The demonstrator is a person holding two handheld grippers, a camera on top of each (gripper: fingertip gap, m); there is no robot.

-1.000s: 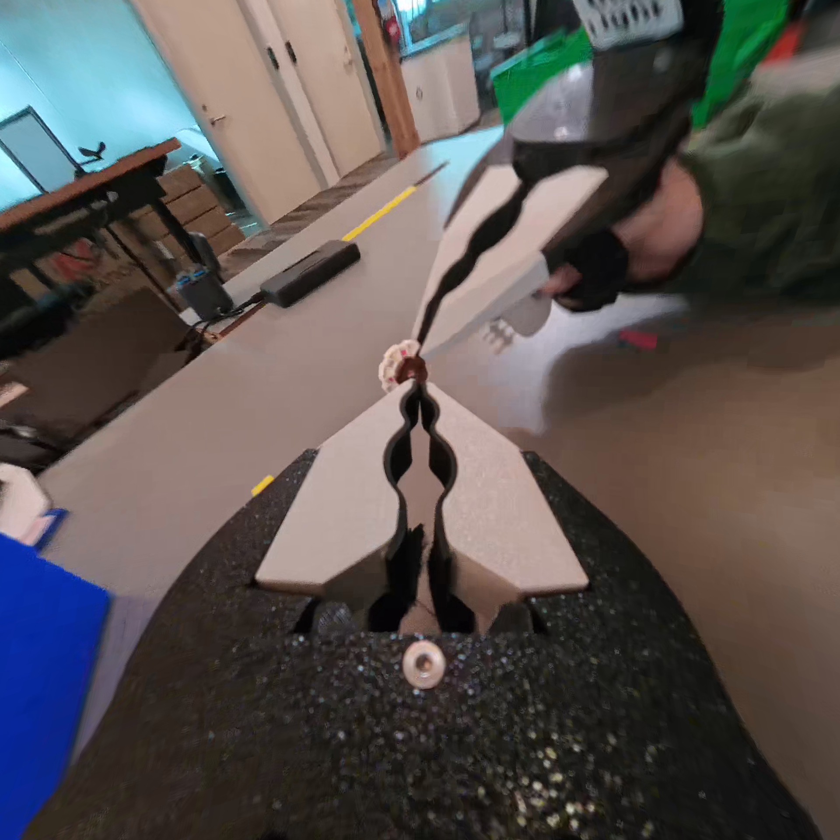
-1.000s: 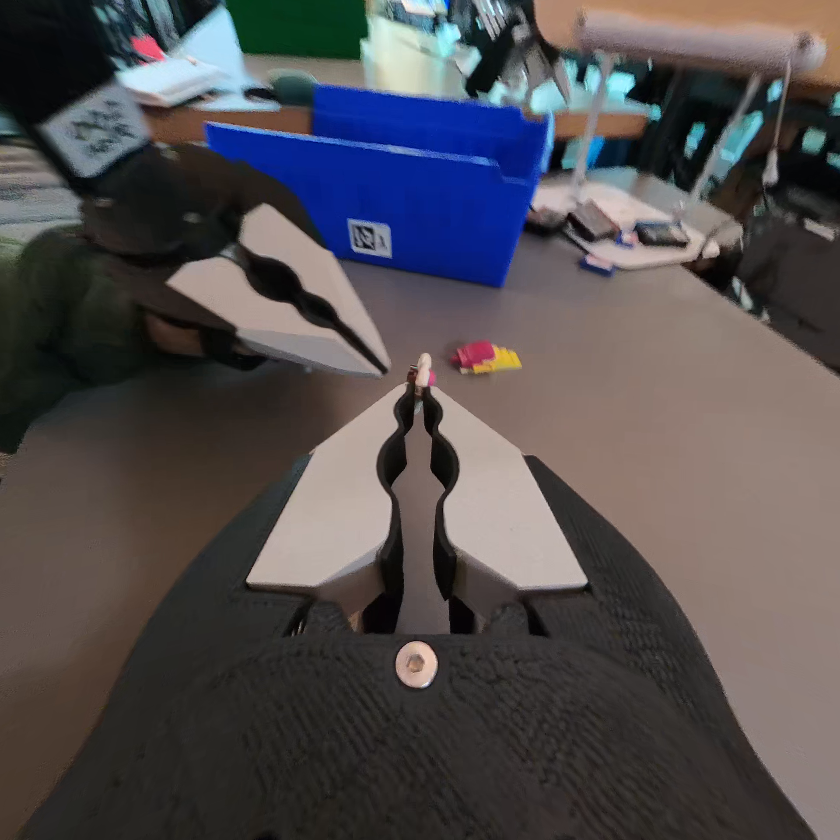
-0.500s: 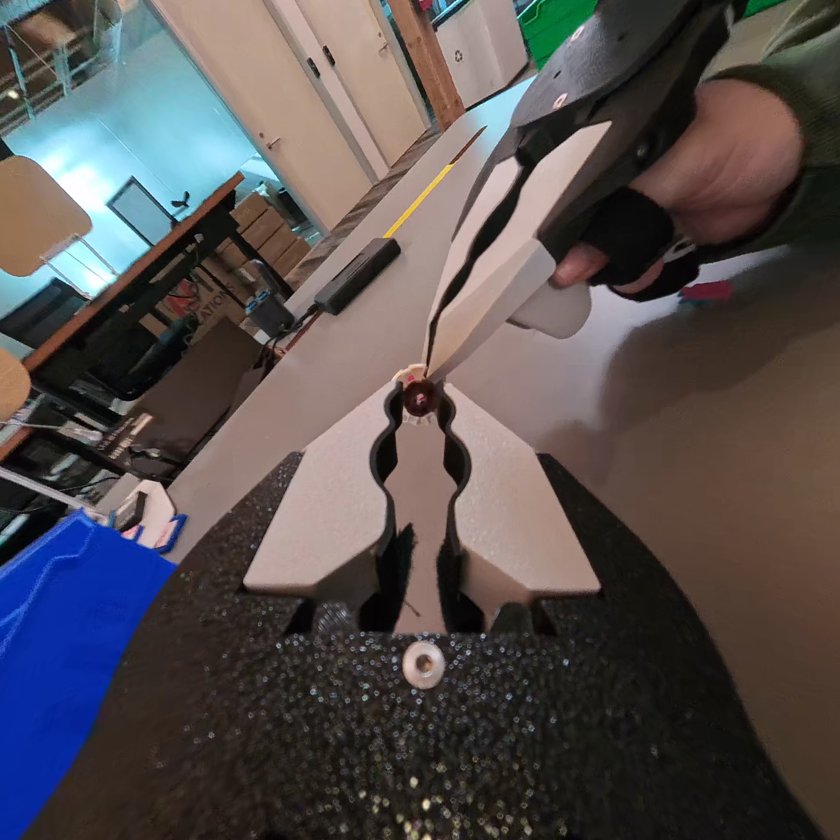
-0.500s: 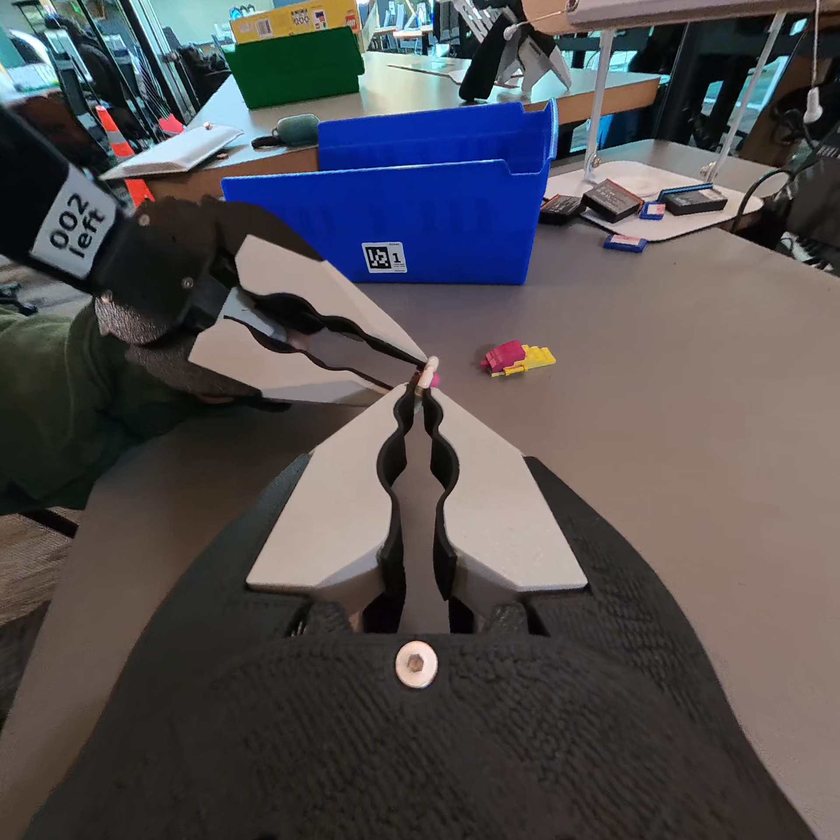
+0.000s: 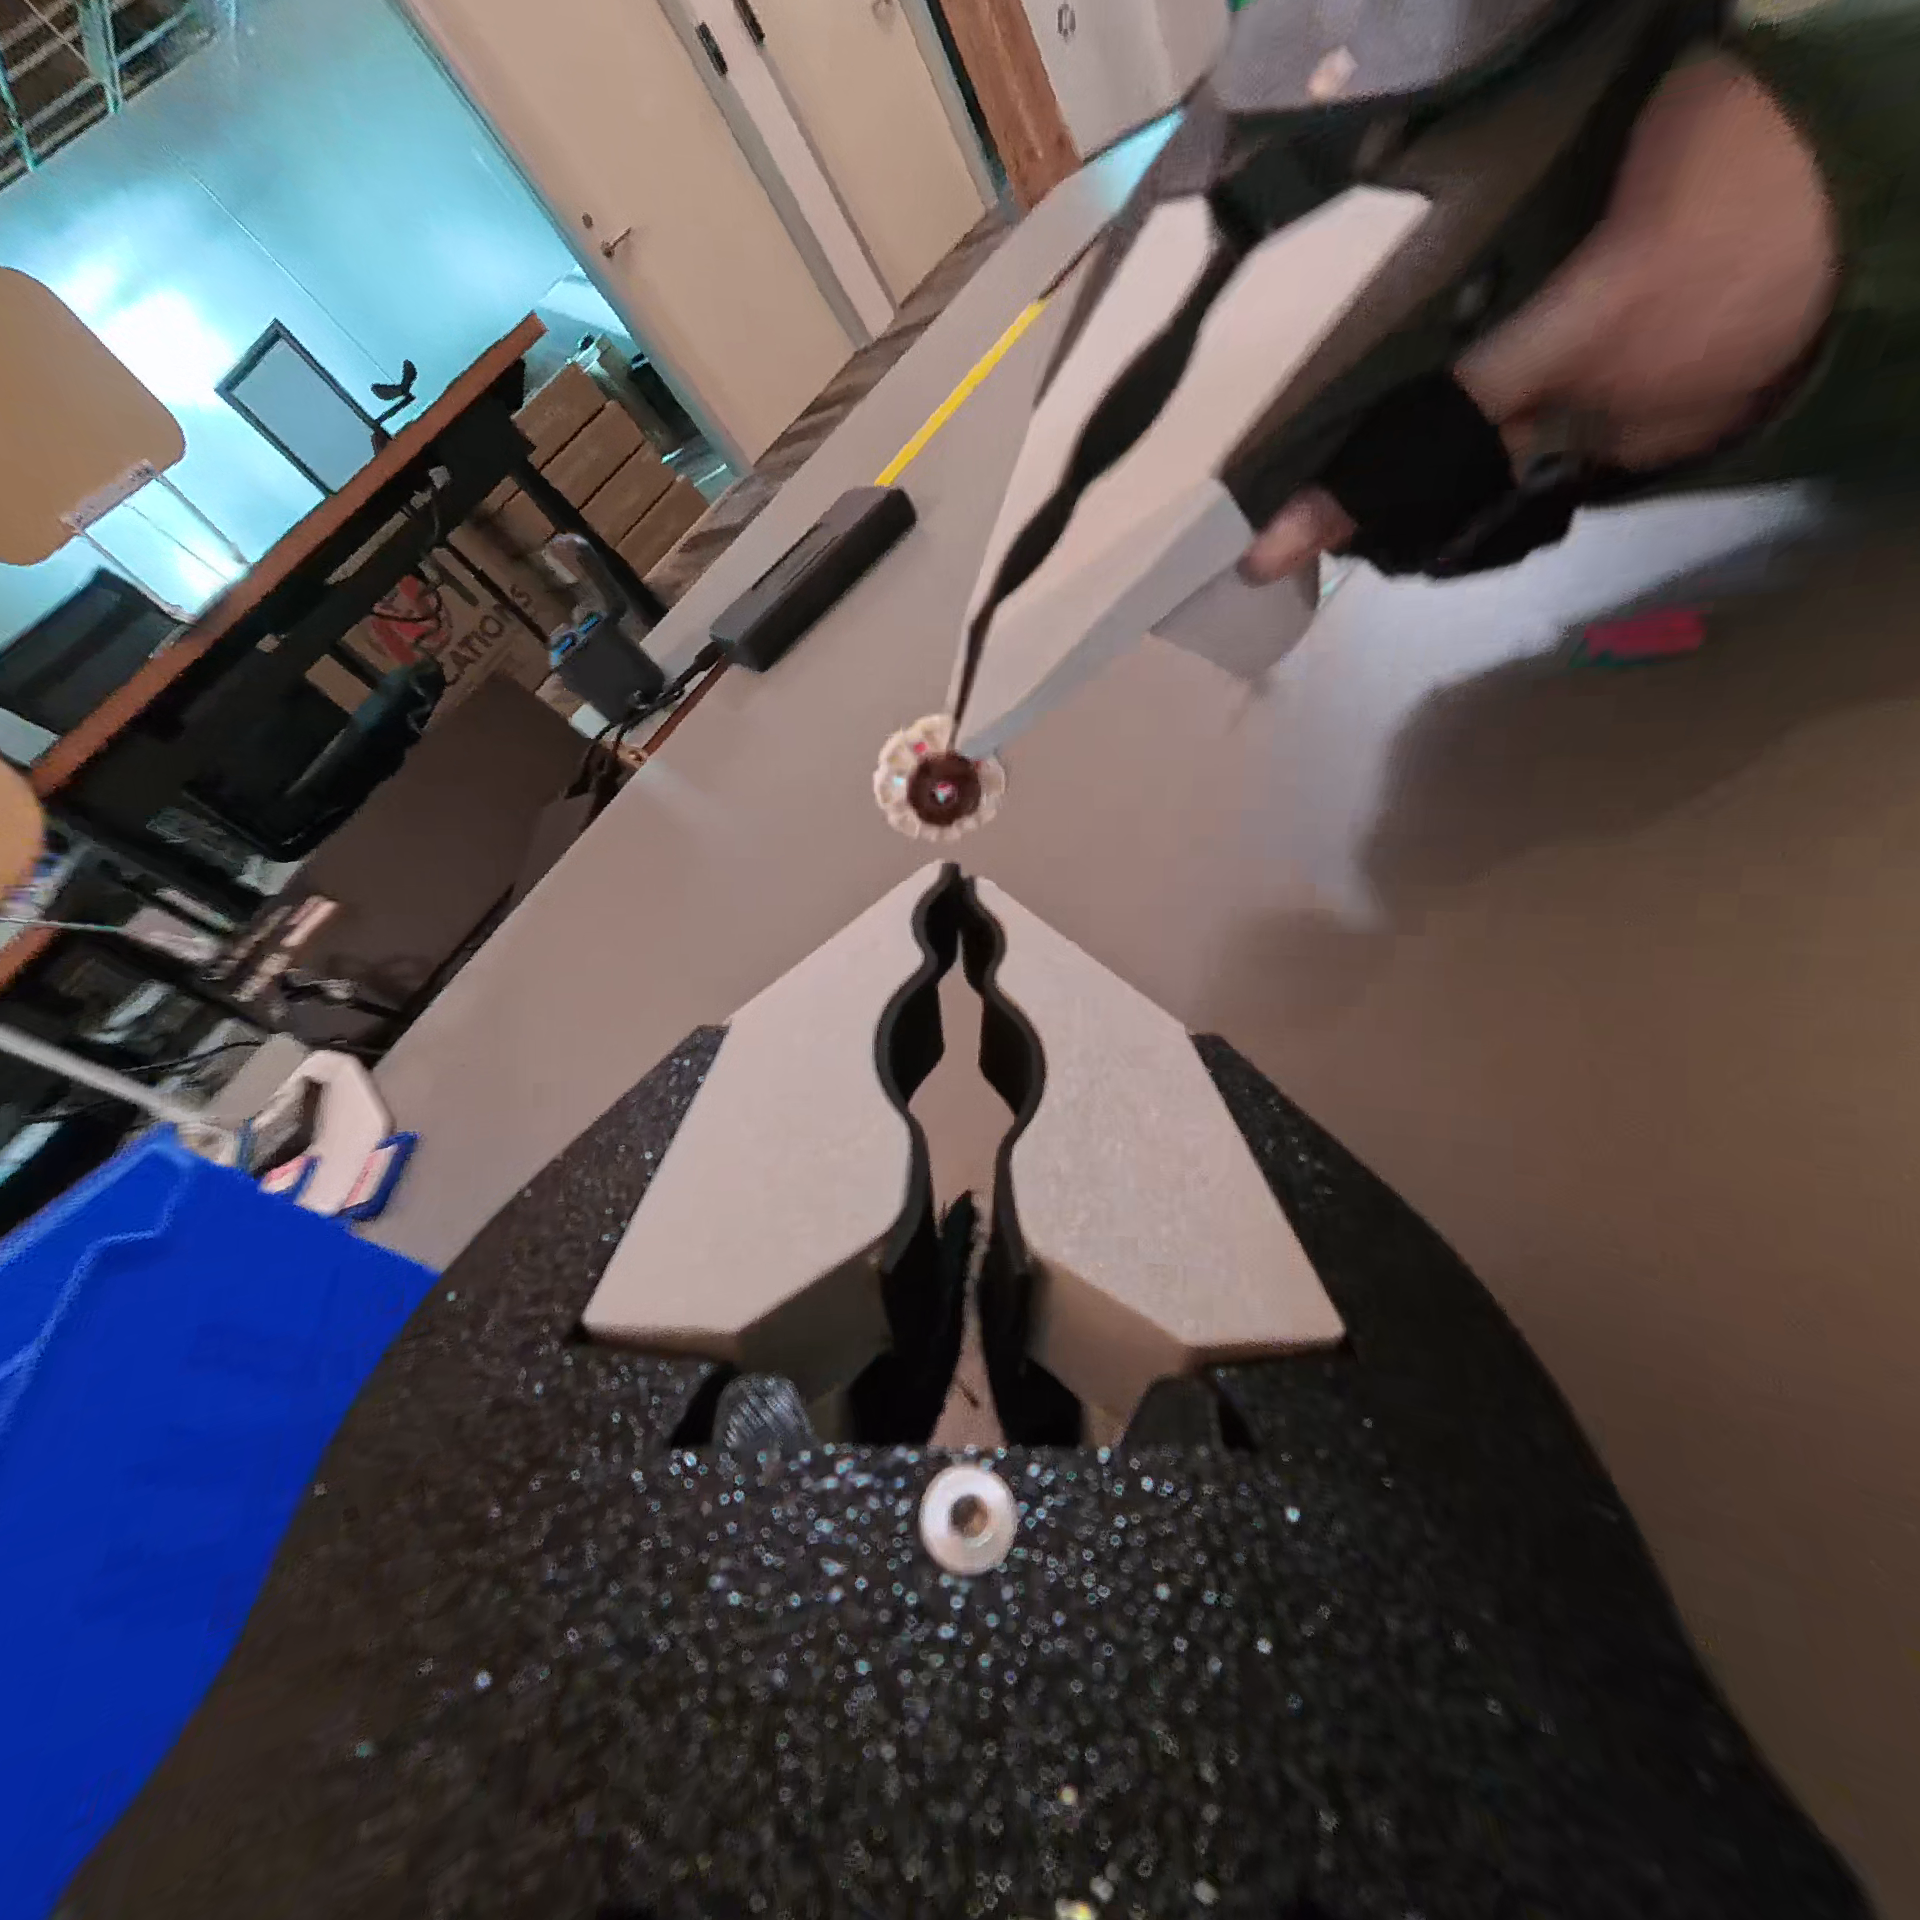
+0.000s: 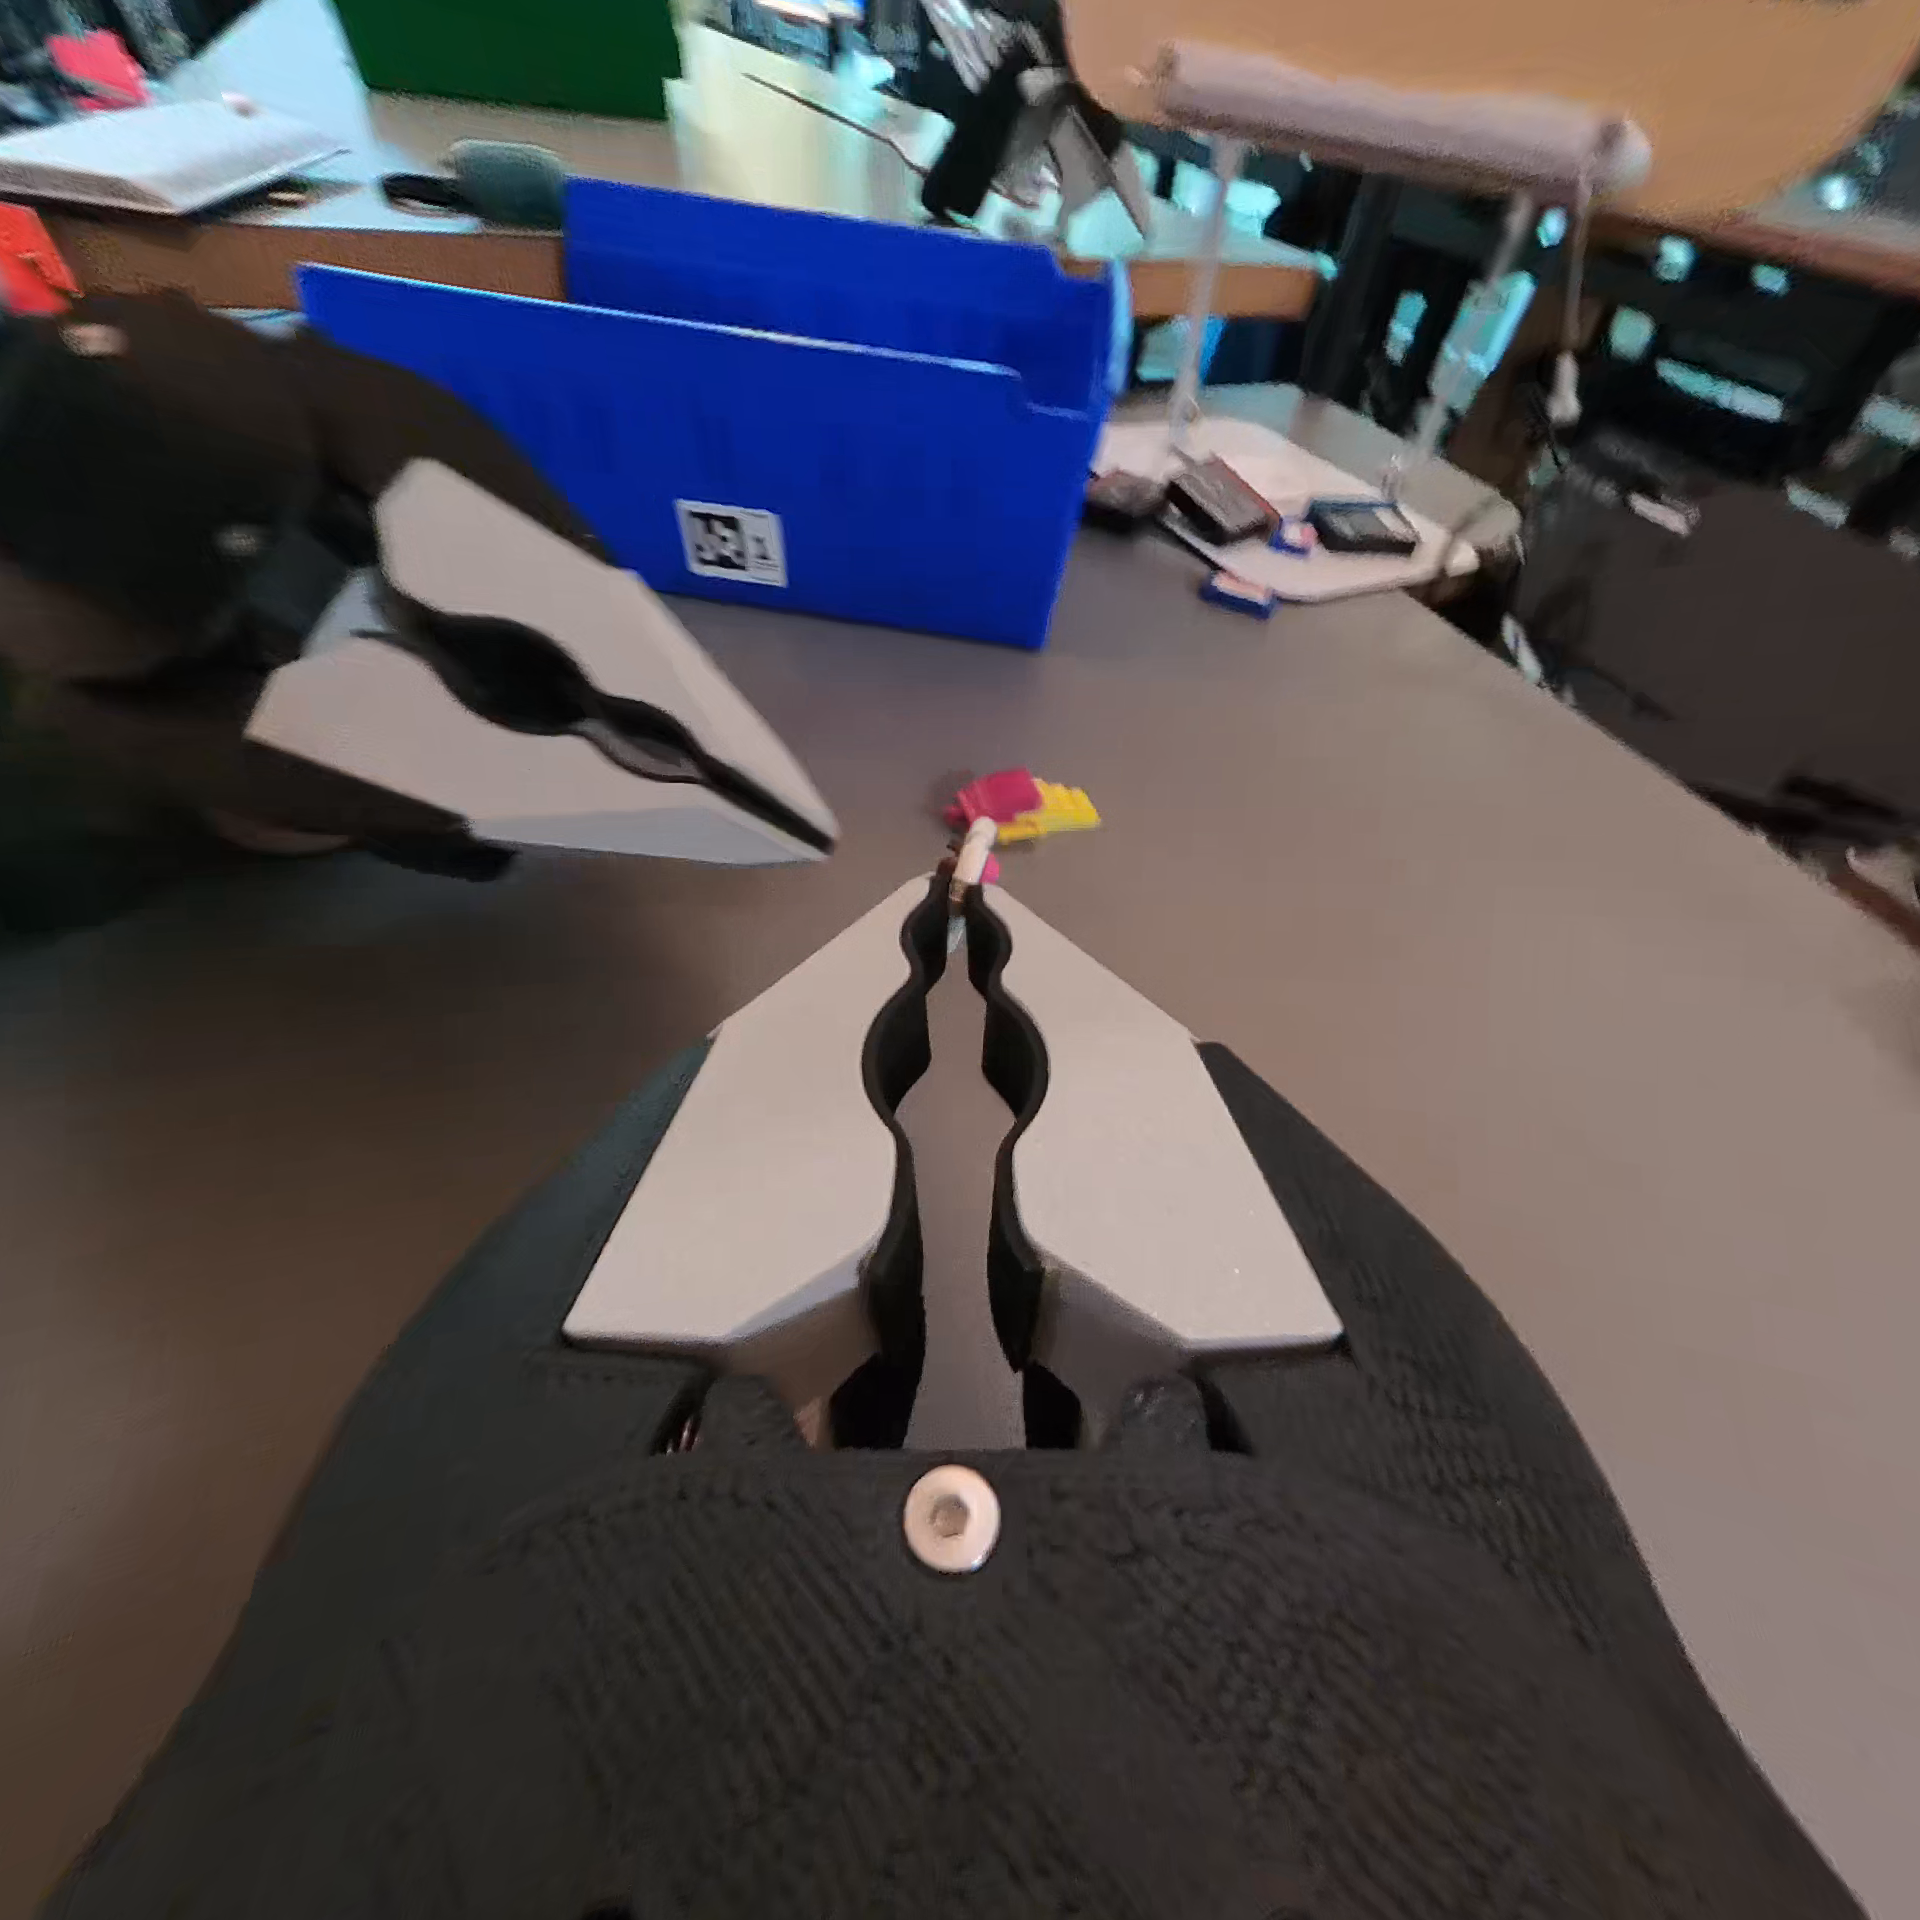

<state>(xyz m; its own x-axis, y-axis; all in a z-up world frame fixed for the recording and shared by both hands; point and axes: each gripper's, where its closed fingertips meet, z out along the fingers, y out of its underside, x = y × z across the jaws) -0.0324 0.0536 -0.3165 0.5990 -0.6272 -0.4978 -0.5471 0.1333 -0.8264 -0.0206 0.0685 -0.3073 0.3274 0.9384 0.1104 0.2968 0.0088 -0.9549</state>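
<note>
My right gripper [image 6: 961,891] is shut on a small white flower-shaped piece [image 6: 971,860] held edge-on at its tips above the grey table [image 6: 1403,987]. In the left wrist view the same piece [image 5: 940,790] faces me, white with a dark red centre, pinched by the right gripper's fingertips [image 5: 977,717], with a person's hand [image 5: 1621,332] behind. My left gripper [image 5: 951,881] is shut and empty, its tips a short way below the piece and not touching it. In the right wrist view the left gripper [image 6: 821,831] sits just left of the piece.
A blue bin [image 6: 831,436] stands at the back of the table, also at lower left in the left wrist view [image 5: 156,1403]. Pink and yellow bricks [image 6: 1023,805] lie beyond the piece. A black adapter [image 5: 810,592] and a white tray [image 6: 1330,551] sit near the table edges. My left and right fingertips are right by each other.
My left gripper's tips were around the piece's dark centre; they have now pulled back from it and shut empty. The right gripper still holds the piece.
</note>
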